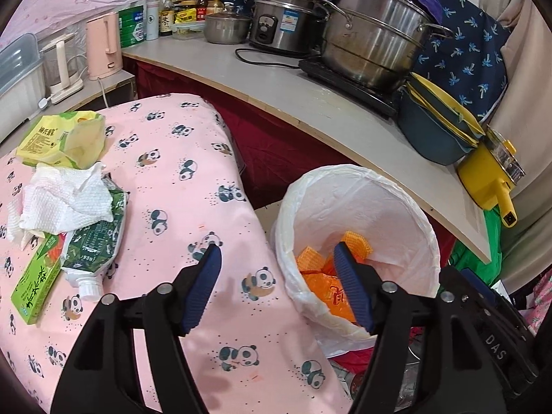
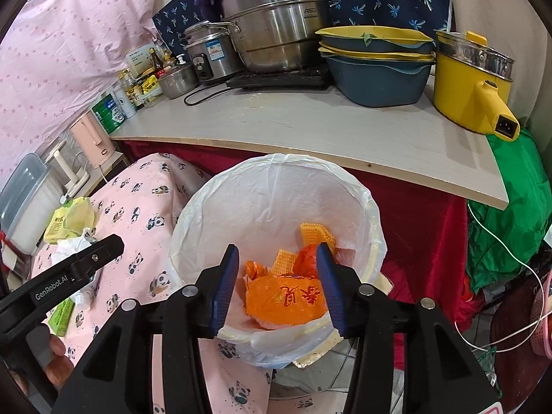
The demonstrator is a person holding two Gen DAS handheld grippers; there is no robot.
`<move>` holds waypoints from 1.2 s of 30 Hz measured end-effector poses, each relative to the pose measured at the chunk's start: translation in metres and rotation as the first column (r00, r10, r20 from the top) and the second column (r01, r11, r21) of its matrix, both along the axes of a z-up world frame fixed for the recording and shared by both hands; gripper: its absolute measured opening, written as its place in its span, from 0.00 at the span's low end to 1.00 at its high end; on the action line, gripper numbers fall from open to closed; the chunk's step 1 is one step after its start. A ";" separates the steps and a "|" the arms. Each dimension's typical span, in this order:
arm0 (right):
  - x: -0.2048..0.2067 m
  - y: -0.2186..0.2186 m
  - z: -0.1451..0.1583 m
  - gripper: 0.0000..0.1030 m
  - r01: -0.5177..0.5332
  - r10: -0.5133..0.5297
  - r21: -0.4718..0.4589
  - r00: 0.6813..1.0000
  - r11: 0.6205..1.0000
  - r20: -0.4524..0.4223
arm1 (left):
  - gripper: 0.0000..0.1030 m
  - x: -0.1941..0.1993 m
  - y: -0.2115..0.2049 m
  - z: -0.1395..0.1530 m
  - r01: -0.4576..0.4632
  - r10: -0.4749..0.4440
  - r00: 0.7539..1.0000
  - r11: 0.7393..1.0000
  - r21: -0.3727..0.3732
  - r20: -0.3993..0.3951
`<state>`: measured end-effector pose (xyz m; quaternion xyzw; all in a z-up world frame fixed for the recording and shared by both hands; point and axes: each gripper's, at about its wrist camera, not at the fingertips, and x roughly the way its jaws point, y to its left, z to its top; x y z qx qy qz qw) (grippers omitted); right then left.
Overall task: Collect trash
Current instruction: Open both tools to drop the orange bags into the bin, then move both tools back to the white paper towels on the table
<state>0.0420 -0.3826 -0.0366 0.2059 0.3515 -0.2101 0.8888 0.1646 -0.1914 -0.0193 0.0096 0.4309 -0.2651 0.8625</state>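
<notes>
A white-lined trash bin (image 1: 358, 186) (image 2: 276, 186) stands beside the pink panda-cloth table (image 1: 193, 207) and holds orange wrappers (image 2: 284, 298) (image 1: 319, 269). My right gripper (image 2: 277, 252) is open and empty, right above the bin's near rim. My left gripper (image 1: 277, 250) is open and empty over the table's right edge, next to the bin. On the table's left lie a crumpled white tissue (image 1: 65, 200), a green pouch with a white cap (image 1: 95, 241), a green carton (image 1: 36, 281) and a yellow-green wrapper (image 1: 62, 138).
A grey counter (image 2: 310, 124) behind the bin carries steel pots (image 2: 276, 20), a rice cooker (image 2: 207, 53), stacked blue-yellow basins (image 2: 376, 62), a yellow electric pot (image 2: 469, 82) and bottles. A pink kettle (image 1: 103, 45) stands far left. A green bag (image 2: 507, 207) sits right of the bin.
</notes>
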 end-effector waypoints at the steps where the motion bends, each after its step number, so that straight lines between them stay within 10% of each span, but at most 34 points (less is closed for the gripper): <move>1: 0.001 0.003 0.002 0.47 -0.006 0.006 -0.002 1.000 1.000 0.002 | 0.63 0.000 0.003 0.000 -0.004 0.004 1.000 1.000 0.001 0.001; 36: 0.092 0.207 0.018 0.51 -0.384 0.383 -0.034 0.924 0.923 -0.017 | 0.74 0.044 0.229 -0.016 -0.363 0.364 0.931 0.930 0.063 -0.009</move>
